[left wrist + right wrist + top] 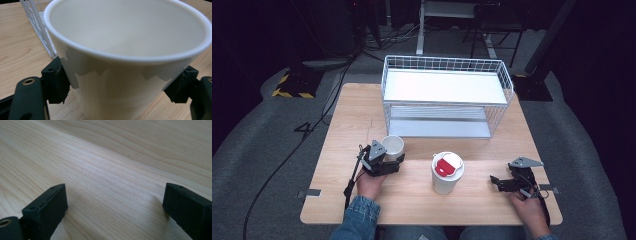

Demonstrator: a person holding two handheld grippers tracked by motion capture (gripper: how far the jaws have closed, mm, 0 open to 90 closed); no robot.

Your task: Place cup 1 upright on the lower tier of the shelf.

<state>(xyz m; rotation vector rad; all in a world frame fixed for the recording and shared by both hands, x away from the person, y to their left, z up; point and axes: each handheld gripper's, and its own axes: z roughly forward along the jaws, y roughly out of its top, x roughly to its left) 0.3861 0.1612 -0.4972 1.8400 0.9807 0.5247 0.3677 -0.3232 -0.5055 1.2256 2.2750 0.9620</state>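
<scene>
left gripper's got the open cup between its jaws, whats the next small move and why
Probably close the left gripper a little further until both pads press the open white cup, then lift. The jaws already flank the cup's wall on both sides, but firm contact isn't clear. The wire rack stands just behind, a likely destination.

Left gripper (pixel 393 161) fingers (pixel 56 82) clamped; right gripper (pixel 495 181) fingers (pixel 47 206) spread apart.

The surface (pixel 362 107) is light wood. It stands on a grey floor (pixel 267 125). The room behind is very dark. Black cables (pixel 319 107) run over the floor past the surface's left edge. A yellow-and-black striped block (pixel 292 86) sits beyond the far left corner.
</scene>
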